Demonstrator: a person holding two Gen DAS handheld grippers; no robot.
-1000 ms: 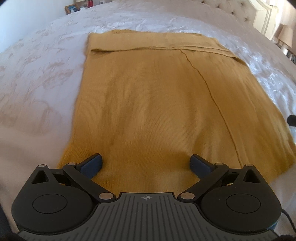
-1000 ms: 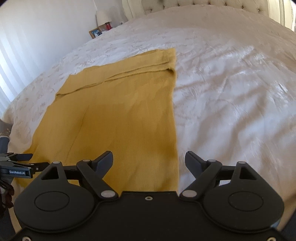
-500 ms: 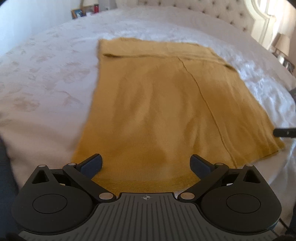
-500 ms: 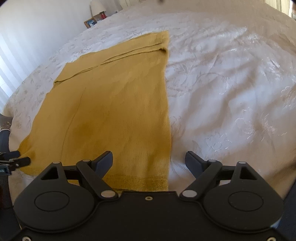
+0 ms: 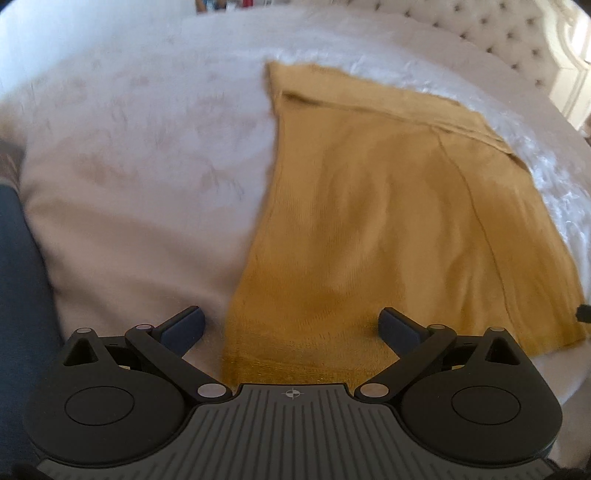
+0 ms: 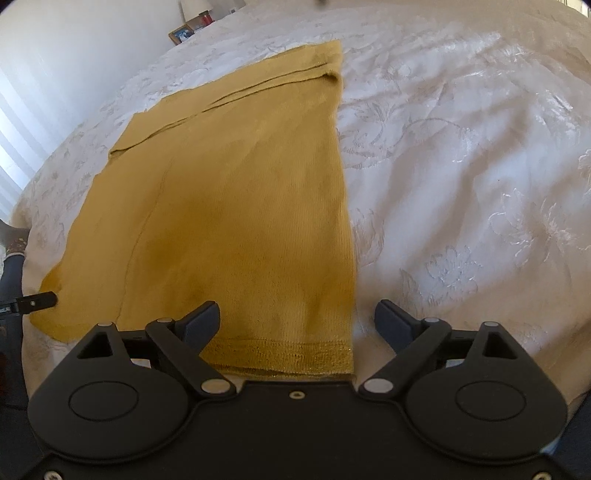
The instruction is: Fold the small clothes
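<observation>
We see one mustard-yellow knit garment (image 5: 388,206) lying flat on one white embroidered bedspread (image 5: 140,155); in the left wrist view it fills the centre and right of the frame, its hemmed edge at the bottom and a folded band across its far end, toward the upper middle. In the right wrist view the same garment (image 6: 229,192) takes the centre and left, with bare bedspread (image 6: 461,166) on the right.

We hold two grippers. The left gripper (image 5: 291,326) stands wide with nothing pinched, straddling the garment's lower left corner at the bottom of its frame. The right gripper (image 6: 297,321) is also wide, its jaws having just been opening; the lower right corner of the hem lies between them, unpinched. A tip of the left gripper (image 6: 37,301) shows at the left edge of the right wrist view.

One tufted headboard (image 5: 498,33) sits at the upper right, and one framed picture (image 6: 183,33) at the upper left.
</observation>
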